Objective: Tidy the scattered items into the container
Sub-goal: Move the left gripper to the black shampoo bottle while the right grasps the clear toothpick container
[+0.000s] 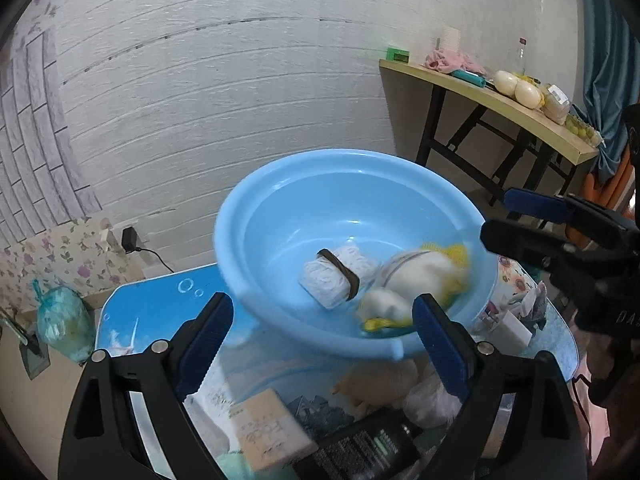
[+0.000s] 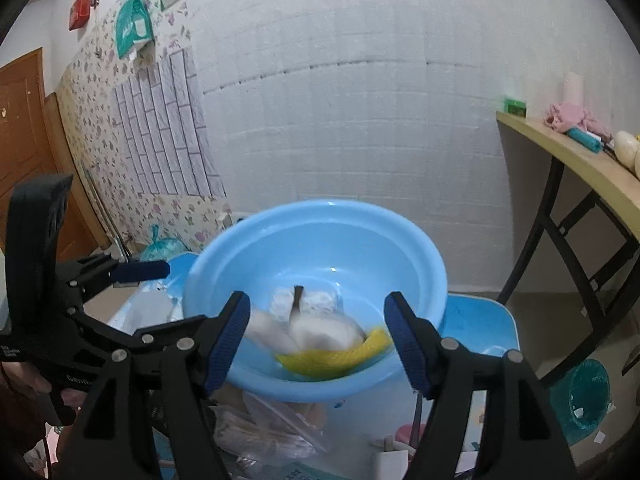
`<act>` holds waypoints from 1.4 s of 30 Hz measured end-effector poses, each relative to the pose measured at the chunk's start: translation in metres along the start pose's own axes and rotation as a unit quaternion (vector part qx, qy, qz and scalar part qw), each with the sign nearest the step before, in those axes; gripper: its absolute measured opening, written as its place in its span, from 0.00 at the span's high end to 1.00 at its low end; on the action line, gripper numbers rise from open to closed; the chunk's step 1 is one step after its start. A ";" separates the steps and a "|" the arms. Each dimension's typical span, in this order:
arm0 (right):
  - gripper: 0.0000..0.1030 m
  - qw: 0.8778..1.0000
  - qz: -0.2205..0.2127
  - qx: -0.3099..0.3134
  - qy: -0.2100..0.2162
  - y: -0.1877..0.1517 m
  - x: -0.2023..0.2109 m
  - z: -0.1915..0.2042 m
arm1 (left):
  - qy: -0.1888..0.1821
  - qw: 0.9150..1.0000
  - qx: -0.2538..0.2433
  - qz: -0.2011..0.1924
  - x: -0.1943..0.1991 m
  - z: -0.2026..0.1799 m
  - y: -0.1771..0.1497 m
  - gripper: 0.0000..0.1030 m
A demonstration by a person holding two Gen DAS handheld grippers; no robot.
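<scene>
Nearest to me, the left gripper (image 1: 322, 344) stands with its jaws spread wide and nothing between them. The right gripper (image 2: 318, 340) is likewise released and empty, jaws apart.

Directly below the left gripper, several items remain on the table (image 1: 160, 300): a tan box (image 1: 268, 432) with printed lettering, a black power adapter (image 1: 360, 448) beside it, and a pale plush toy (image 1: 384, 392) near the basin's front rim. In the right wrist view, a clear plastic bag (image 2: 276, 428) lies under the basin's near edge, and a small white block (image 2: 390, 458) sits lower right.

Past these, the blue basin (image 1: 280, 184) rests on the table. It appears tilted toward me, though the wide lens may exaggerate this. Inside it lie a white yarn bundle (image 1: 332, 280) with a dark band, and a white object in yellow netting (image 1: 420, 276), blurred as if in motion. I judge that this item has just landed in the basin.

Step in hand: a drop is complete, both tools are free, and the task is partly done. The next move calls for selecting one remaining item, most likely the box or adapter under the left gripper, lowering over it, and closing squarely on its narrow sides.

Farthest back, a side table (image 1: 480, 92) carries unrelated goods against the white wall (image 1: 240, 80).
</scene>
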State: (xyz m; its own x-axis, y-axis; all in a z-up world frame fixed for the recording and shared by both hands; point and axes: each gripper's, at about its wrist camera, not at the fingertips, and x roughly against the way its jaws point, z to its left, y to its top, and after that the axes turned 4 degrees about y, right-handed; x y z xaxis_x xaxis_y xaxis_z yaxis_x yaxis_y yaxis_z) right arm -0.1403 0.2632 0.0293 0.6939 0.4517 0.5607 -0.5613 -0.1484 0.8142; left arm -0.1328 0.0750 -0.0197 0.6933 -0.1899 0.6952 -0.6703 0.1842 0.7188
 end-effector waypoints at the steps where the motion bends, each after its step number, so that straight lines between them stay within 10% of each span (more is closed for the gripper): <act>1: 0.32 1.000 -0.001 0.002 -0.001 0.000 0.002 0.002 | 0.003 1.000 0.003 -0.001 0.003 0.002 -0.002 0.11; 42: 0.32 0.995 0.083 -0.054 -0.005 -0.125 0.067 0.030 | 0.043 0.994 0.085 0.060 0.068 0.037 -0.127 0.00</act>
State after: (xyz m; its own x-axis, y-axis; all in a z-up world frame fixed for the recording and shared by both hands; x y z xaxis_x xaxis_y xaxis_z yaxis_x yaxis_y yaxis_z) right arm -0.0095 0.2858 -0.0304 0.5909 0.4208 0.6883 -0.7140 -0.1242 0.6890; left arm -0.0106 0.0033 -0.0636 0.6214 -0.0922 0.7780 -0.7790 0.0339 0.6262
